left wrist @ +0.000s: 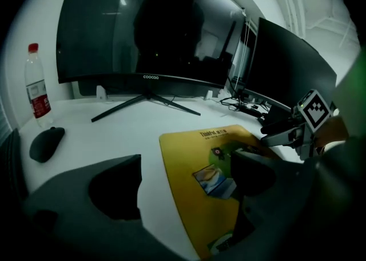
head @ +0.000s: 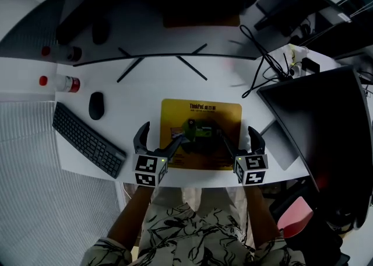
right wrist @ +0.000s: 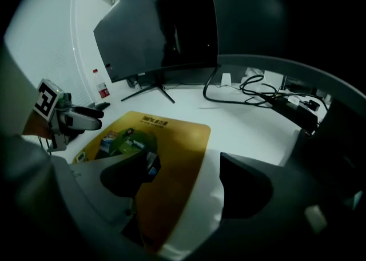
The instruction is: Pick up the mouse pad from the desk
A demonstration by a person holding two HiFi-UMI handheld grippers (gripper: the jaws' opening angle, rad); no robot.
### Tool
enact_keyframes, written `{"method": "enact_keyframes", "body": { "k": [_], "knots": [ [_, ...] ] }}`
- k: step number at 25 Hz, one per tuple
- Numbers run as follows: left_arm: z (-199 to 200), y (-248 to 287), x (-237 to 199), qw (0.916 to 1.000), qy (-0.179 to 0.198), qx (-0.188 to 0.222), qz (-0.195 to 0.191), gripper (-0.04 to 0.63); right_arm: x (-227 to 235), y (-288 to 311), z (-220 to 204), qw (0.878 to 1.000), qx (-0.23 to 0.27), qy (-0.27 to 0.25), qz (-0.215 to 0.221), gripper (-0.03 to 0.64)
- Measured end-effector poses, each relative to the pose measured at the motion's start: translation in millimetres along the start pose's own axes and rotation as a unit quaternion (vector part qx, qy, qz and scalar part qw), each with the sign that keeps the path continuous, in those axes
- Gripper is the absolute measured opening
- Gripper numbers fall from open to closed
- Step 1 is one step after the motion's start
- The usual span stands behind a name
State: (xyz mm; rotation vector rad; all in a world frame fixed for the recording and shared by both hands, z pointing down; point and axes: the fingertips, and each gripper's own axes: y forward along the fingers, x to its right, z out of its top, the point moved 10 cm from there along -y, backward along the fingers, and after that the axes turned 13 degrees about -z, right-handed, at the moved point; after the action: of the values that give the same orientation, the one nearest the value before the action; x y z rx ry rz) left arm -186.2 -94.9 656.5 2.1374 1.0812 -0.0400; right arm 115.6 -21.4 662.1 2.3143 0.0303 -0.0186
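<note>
A yellow mouse pad [head: 201,120] with a printed picture lies flat on the white desk [head: 140,98], near its front edge. My left gripper [head: 163,132] is open just above the pad's near-left corner. In the left gripper view the pad's left edge [left wrist: 171,165] runs between the jaws, with one finger [left wrist: 114,185] over bare desk. My right gripper [head: 236,132] is open at the pad's near-right corner. In the right gripper view the pad's right edge [right wrist: 197,151] lies between the jaws. Neither gripper holds anything.
A black keyboard [head: 87,139], a black mouse [head: 96,105] and a red-labelled bottle [head: 64,83] are to the left. A wide monitor [head: 163,14] stands behind the pad on a splayed foot. A second dark screen [head: 326,125] and cables [head: 265,63] fill the right.
</note>
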Motion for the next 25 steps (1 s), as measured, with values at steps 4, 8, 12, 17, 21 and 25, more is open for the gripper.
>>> {"method": "enact_keyframes", "body": {
  "k": [4, 8, 12, 17, 21, 25],
  "knots": [
    [-9, 8, -2, 0.9997, -0.001, -0.021, 0.01, 0.453, 0, 7, -9, 1.0, -0.015, -0.005, -0.014, 0.395],
    [-16, 14, -2, 0.9991, 0.002, -0.034, 0.023, 0.41, -2, 9, -12, 1.0, -0.014, -0.009, -0.026, 0.372],
    [-17, 16, -3, 0.9984, 0.007, -0.037, 0.042, 0.36, -3, 9, -12, 0.999, -0.009, -0.013, -0.034, 0.365],
    [-17, 18, 5, 0.9974, 0.019, -0.046, 0.051, 0.289, -9, 7, -14, 0.999, -0.003, -0.014, -0.035, 0.335],
    [-17, 19, 11, 0.9971, 0.021, -0.043, 0.059, 0.238, -17, 5, -14, 0.999, -0.001, -0.014, -0.036, 0.252],
    [-17, 19, 10, 0.9976, 0.013, -0.042, 0.054, 0.236, -16, 4, -15, 0.999, -0.003, -0.01, -0.034, 0.25]
  ]
}}
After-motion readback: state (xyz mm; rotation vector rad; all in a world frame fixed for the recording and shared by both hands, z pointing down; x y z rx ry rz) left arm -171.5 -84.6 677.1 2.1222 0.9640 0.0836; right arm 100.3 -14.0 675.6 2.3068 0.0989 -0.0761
